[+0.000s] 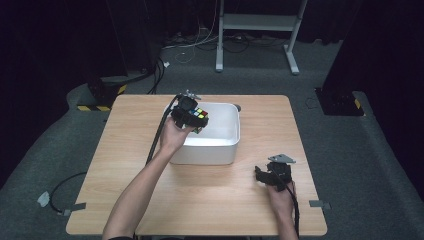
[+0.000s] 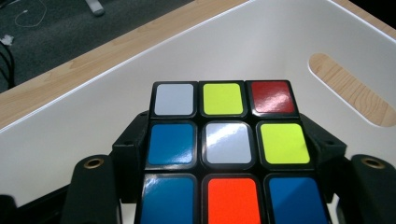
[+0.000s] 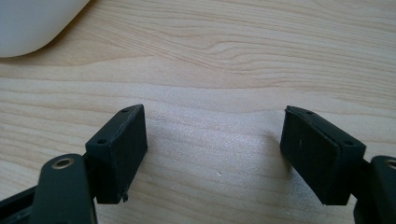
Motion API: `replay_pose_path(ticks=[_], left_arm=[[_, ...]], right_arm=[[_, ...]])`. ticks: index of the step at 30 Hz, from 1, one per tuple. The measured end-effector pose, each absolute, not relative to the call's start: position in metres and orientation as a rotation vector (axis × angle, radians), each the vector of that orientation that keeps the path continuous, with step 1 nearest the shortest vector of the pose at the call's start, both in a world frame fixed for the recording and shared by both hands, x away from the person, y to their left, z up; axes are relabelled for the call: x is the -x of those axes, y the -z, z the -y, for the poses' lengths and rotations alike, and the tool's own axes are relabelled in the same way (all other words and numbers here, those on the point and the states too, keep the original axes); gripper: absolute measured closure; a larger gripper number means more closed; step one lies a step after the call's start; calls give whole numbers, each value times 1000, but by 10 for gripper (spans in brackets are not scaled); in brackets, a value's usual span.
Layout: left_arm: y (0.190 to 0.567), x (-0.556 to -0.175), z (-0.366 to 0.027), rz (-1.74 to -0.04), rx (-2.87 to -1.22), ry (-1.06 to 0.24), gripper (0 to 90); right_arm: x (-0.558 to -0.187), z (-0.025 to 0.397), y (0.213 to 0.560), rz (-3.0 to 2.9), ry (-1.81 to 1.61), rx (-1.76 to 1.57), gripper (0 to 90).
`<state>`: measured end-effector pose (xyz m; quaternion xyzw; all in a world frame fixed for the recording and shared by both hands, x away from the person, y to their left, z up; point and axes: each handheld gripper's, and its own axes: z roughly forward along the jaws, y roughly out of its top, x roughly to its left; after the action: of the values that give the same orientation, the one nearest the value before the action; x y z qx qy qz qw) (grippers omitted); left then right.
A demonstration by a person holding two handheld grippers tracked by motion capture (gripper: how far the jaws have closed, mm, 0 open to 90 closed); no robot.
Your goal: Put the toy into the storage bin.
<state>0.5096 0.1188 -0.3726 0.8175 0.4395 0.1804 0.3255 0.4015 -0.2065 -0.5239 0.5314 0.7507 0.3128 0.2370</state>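
Black-framed, multicoloured puzzle cube (image 2: pixel 229 154) is clamped in the left gripper (image 1: pixel 190 118), hanging over the white plastic bin (image 1: pixel 227 145) at the table's twelve o'clock, release seemingly all that's left, while the right gripper (image 3: pixel 215 154) gapes empty at five o'clock.

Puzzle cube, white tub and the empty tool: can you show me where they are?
Puzzle cube (image 2: pixel 229 150): left gripper view, middle white sticker.
White tub (image 1: pixel 210 150): high view, front wall.
Right tool (image 3: pixel 212 154): right gripper view, midway between its open jaws.

Grey carpet floor (image 1: pixel 60 150). Black curtains (image 1: pixel 50 40) at sides. Light wooden table (image 1: pixel 150 200) centre. White metal stand (image 1: pixel 257 22) behind. Cables (image 1: pixel 200 42) on floor. Yellow-black hazard tape (image 1: pixel 92 108) left.
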Motion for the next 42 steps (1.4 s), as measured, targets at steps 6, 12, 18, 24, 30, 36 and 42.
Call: replay_pose_path(ticks=[6, 12, 18, 24, 30, 36, 42], left_arm=[[372, -507, -121, -1144, -2147, -475, 337], [371, -505, -123, -1140, -2151, -480, 337], [368, -502, -124, -1129, -2145, -486, 336], [368, -501, -124, -1125, -2154, -487, 336], [367, -500, -125, -1116, -2154, -490, 336], [366, -498, -128, -1115, -2157, -489, 337], [363, -497, -129, -1106, -2150, -485, 337]], right_arm=[[-402, 206, 524, -2058, -858, -1457, 226], [-402, 206, 524, -2057, -857, -1458, 226], [-402, 206, 524, -2058, -857, -1458, 226], [-402, 206, 524, -2058, -857, -1458, 226], [-402, 206, 524, -2058, -857, -1459, 226], [-402, 206, 524, -2058, -857, -1458, 226], [-401, 206, 524, -2058, -857, -1459, 226]])
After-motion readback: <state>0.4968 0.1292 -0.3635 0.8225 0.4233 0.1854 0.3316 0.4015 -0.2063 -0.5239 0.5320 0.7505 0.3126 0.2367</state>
